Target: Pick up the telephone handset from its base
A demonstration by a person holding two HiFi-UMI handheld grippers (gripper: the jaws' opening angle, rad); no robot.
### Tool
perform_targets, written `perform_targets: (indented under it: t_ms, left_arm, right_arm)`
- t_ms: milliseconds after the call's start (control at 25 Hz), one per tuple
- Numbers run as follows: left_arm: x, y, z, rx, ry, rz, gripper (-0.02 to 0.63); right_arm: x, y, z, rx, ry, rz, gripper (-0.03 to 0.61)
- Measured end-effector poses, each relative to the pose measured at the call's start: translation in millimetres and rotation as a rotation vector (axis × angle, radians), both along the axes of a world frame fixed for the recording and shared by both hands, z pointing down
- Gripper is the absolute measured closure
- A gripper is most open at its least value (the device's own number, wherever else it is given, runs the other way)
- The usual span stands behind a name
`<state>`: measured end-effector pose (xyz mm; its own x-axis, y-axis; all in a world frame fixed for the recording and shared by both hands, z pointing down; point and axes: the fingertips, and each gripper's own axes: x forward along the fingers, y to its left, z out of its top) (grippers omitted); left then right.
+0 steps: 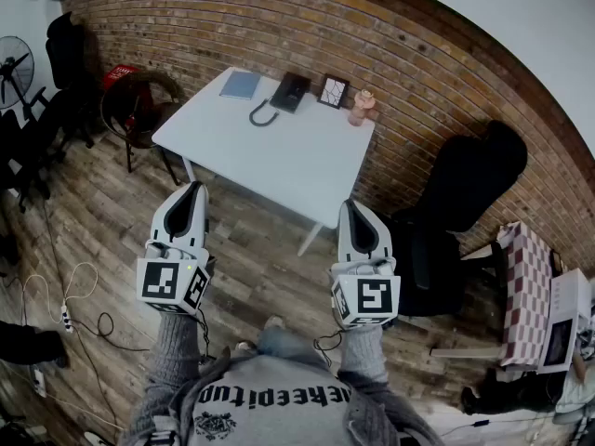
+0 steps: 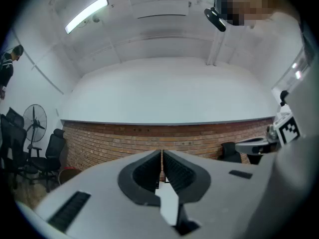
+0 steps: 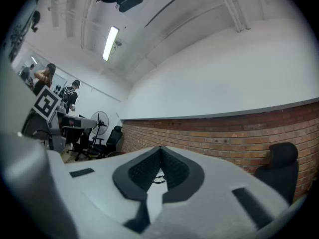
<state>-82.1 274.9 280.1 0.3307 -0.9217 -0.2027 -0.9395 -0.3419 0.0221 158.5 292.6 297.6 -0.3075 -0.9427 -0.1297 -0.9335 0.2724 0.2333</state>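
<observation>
Brick wall backs the white desk (image 1: 297,161), where the telephone handset (image 1: 285,92) sits on its base (image 1: 298,86) near the far edge, its cord (image 1: 262,115) looping beside it. Left tool (image 1: 192,187) and right tool (image 1: 351,205) are both closed and empty, well short of the desk. Arriving with jaws closed would likely knock the handset aside, and snagging the cord could drag the base.

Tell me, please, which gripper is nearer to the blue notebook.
Left. The left gripper is short of the table, slightly left of the blue notebook; the right gripper is farther off to its right.
</observation>
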Motion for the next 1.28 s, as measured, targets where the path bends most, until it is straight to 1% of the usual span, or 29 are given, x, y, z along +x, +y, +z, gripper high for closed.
perform_targets:
  t_ms: [160, 720, 840, 960, 1120, 1280]
  left_arm:
    - [1.5, -8.3, 4.4, 0.03, -0.006, 0.01, 0.6]
    - [20.4, -45.5, 8.8, 0.027, -0.014, 0.007, 0.6]
    - [27.7, -56.8, 8.5, 0.033, -0.018, 0.005, 0.6]
    - [35.5, -69.0, 6.2, 0.04, -0.024, -0.007, 0.6]
    - [47.8, -76.0, 0.5, 0.021, -0.024, -0.025, 0.6]
    - [55.7, -87.5, 6.5, 0.041, -0.036, -0.021, 0.6]
  right_arm:
    - [0.9, -6.0, -2.3, 0.004, 0.001, -0.006, 0.574]
    - [17.0, -45.2, 1.2, 0.004, 0.0, -0.013, 0.573]
    - [21.1, -57.4, 0.8, 0.01, -0.015, -0.037, 0.574]
    - [26.5, -71.3, 0.4, 0.013, -0.009, -0.051, 0.572]
    - [35.3, -84.1, 2.0, 0.013, -0.011, -0.073, 0.572]
    - [41.6, -97.4, 2.1, 0.015, -0.023, -0.09, 0.574]
